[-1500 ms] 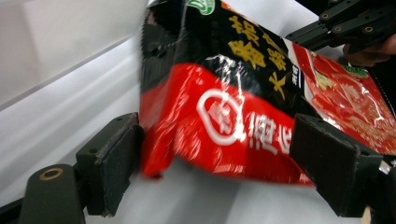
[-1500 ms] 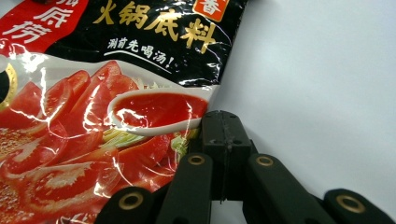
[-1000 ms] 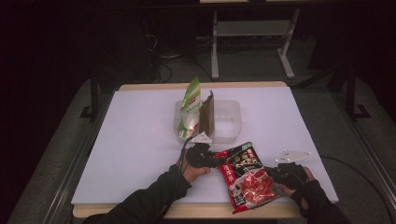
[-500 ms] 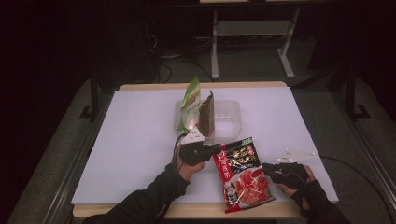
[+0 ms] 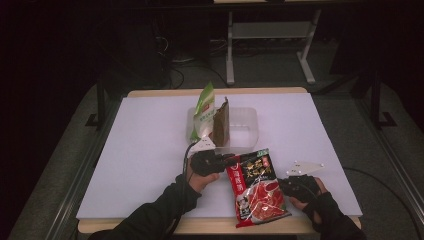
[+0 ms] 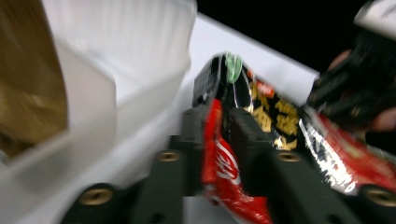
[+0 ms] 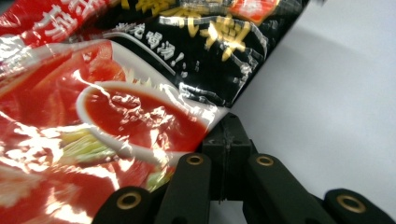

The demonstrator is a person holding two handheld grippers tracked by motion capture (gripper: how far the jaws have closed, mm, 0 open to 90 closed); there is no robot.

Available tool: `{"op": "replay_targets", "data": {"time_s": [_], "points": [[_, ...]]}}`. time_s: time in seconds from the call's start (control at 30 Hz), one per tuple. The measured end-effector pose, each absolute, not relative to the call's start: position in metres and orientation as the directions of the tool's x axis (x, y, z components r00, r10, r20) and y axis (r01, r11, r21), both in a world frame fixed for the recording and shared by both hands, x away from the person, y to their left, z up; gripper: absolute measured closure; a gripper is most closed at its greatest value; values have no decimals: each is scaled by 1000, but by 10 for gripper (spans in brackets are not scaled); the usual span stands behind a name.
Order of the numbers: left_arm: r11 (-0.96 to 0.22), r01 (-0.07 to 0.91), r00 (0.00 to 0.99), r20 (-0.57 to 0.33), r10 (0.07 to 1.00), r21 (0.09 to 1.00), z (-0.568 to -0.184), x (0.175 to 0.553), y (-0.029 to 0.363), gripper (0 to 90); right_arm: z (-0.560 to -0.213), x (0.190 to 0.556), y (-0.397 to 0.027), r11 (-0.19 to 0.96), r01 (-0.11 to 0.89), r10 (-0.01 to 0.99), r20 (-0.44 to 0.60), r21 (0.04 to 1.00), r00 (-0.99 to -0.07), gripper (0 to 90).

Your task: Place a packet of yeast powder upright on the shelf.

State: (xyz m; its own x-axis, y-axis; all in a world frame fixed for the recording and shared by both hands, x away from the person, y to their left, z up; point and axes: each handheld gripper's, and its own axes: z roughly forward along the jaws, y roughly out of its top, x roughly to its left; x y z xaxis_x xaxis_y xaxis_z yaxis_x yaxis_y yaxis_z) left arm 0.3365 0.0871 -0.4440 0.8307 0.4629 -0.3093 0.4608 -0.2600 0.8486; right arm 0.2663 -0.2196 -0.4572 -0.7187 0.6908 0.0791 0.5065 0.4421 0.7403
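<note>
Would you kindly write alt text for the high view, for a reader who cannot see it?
A person at a white table holds a red and black food packet between two handheld grippers, the left gripper at its top left edge and the right gripper at its right edge. Behind it, a clear plastic tub holds a green pouch and a brown pouch, both upright.

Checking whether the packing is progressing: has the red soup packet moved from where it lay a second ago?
Yes. The red soup packet has shifted up the high view, its top edge nearer the clear plastic container, with the left gripper clamping that edge.

packet (image 5: 256, 187) before tub (image 5: 245, 127); two pouches (image 5: 202, 112) in tub.
</note>
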Motion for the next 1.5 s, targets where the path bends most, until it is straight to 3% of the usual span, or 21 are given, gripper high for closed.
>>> {"op": "replay_targets", "data": {"time_s": [0.1,0.3,0.4,0.77,0.87,0.93,1.0,1.23,1.4,1.5], "points": [[-297,467,834,-303,461,833,-447,339,83,612,-457,266,-219,442,505,689,80,741,-720,896],[-348,495,816,-289,500,796,-453,343,82,344,-454,263,-217,435,473,663,83,766,-744,896],[-357,535,796,-315,517,766,-459,348,83,271,-453,262,-214,439,458,653,77,773,-754,896],[-467,504,830,-258,494,726,-455,344,86,245,-455,263,-215,437,464,646,91,770,-758,880],[-455,495,833,-257,490,740,-457,341,83,276,-457,263,-214,441,468,644,93,766,-760,880],[-437,502,832,-278,480,747,-459,340,82,447,-458,263,-211,461,462,638,79,758,-766,881],[-435,495,833,-269,484,752,-459,340,82,490,-458,263,-209,475,458,635,67,751,-769,884],[-356,494,818,-285,500,793,-456,341,89,820,-459,263,-209,469,462,638,73,753,-767,872],[-327,448,834,-258,488,832,-448,336,92,875,-458,264,-212,455,470,650,80,756,-756,800],[-292,425,843,-257,472,857,-438,331,95,877,-457,266,-217,433,467,657,85,771,-749,672]]}}
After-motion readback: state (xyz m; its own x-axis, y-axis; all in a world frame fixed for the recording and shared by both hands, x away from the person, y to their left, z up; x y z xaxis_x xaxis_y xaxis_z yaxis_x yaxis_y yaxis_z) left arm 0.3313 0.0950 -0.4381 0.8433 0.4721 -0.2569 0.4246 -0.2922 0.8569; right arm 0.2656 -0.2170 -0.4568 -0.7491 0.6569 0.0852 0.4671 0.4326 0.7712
